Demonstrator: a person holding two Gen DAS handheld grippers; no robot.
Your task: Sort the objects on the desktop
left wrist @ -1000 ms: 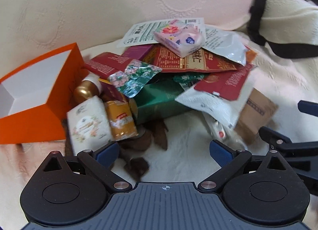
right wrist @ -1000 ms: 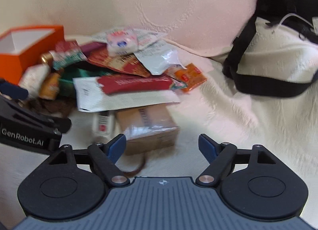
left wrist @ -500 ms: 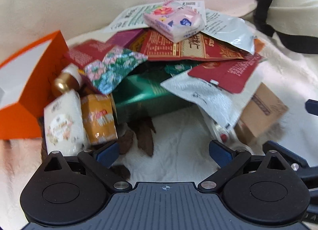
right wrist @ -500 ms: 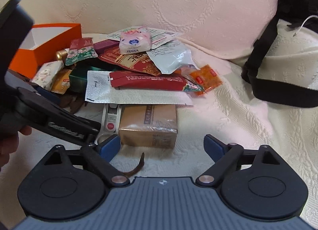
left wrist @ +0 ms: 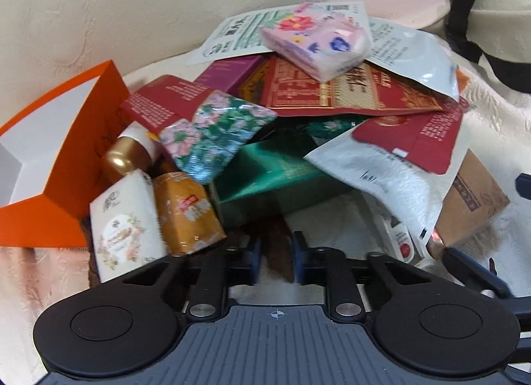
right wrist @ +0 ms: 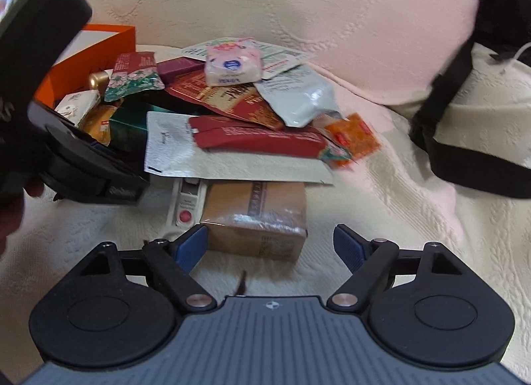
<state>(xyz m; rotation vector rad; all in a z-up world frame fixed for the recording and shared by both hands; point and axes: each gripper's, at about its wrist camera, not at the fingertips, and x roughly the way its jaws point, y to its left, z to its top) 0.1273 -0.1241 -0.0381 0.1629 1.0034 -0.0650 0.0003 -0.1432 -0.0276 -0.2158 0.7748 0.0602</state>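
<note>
Your left gripper (left wrist: 275, 253) now closing on a brown leaf (left wrist: 277, 242), earlier wide, right gripper (right wrist: 270, 247) open, empty, nearer the brown box (right wrist: 255, 219).

Right claw (right wrist: 270, 247) wide open, brown packet (right wrist: 255, 215) just ahead, apart

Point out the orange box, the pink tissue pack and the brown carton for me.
orange box (left wrist: 71, 165), left wrist view, on its orange outer side wall.
pink tissue pack (right wrist: 232, 64), right wrist view, on its front face.
brown carton (right wrist: 255, 215), right wrist view, on its glossy top face.
</note>
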